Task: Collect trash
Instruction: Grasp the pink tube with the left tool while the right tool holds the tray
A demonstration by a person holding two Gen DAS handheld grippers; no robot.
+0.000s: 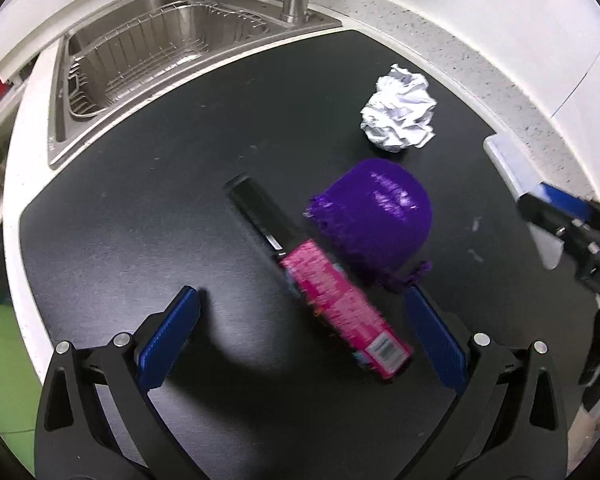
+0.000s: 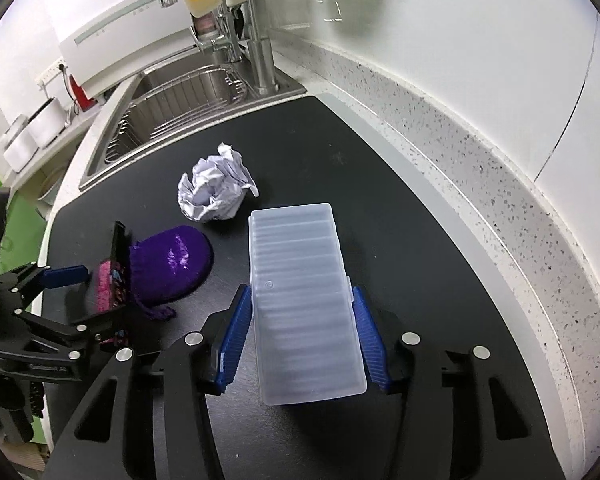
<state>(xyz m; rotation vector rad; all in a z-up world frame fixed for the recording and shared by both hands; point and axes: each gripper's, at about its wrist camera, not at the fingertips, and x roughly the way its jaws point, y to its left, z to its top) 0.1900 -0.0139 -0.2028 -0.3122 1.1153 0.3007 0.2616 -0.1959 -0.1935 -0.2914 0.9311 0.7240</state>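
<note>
Bright even overhead light, strong fisheye bending with dark vignette corners, soft shadow under the left claw (image 1: 302, 334), motion blur on the pink box (image 1: 342, 312), glare on the purple pouch (image 2: 172, 266).

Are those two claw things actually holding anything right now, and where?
Right gripper clamps the translucent plastic box by its long sides. Left gripper is open around the pink box, holding nothing.
</note>
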